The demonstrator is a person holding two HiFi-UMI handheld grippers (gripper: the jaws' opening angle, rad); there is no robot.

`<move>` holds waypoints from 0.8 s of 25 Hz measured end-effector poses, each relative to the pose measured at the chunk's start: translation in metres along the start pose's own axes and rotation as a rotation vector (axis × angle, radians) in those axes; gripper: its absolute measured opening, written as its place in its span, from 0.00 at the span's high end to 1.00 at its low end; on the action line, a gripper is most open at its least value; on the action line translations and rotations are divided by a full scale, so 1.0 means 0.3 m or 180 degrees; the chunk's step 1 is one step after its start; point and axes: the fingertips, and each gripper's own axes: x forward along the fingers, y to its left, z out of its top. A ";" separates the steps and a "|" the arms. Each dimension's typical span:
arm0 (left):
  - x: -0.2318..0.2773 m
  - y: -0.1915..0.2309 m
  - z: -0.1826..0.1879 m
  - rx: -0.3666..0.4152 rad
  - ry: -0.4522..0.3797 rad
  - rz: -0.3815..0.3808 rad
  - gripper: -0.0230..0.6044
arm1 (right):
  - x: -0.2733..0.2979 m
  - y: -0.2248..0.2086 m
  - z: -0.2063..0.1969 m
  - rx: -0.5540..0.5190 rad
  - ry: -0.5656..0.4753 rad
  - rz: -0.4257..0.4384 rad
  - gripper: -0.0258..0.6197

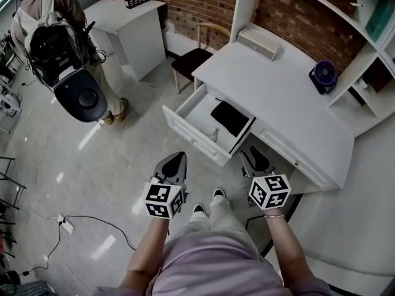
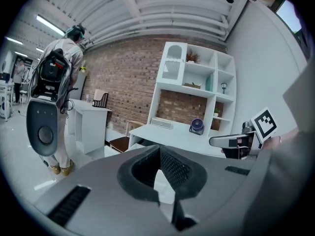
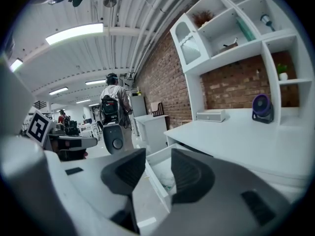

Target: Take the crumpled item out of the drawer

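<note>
The white desk (image 1: 278, 103) has its left drawer (image 1: 190, 137) pulled out. Inside lie a flat black item (image 1: 229, 117) and, nearer the front, a pale crumpled item (image 1: 210, 133). My left gripper (image 1: 178, 159) hangs in front of the drawer's front panel, apart from it, jaws shut with nothing in them (image 2: 158, 154). My right gripper (image 1: 256, 155) is below the drawer's right corner, open and empty. In the right gripper view the drawer (image 3: 156, 173) shows through the gap of the right gripper (image 3: 157, 155), with the crumpled item (image 3: 170, 180) dimly visible inside.
A person with a backpack rig (image 1: 62, 42) stands at the left by a small white cabinet (image 1: 133, 29). A chair (image 1: 194, 57) sits left of the desk. On the desk are a white box (image 1: 258, 44) and a purple fan (image 1: 324, 76). Cables (image 1: 92, 221) lie on the floor.
</note>
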 end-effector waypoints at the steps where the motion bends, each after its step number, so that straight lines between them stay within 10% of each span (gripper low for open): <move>1: 0.012 0.010 0.006 -0.0009 0.0016 0.0015 0.96 | 0.022 -0.007 0.007 -0.0002 0.0021 0.0017 0.72; 20: 0.325 0.176 0.081 -0.0188 -0.0017 0.0637 0.96 | 0.528 -0.182 0.060 -0.0107 0.0385 0.0670 0.73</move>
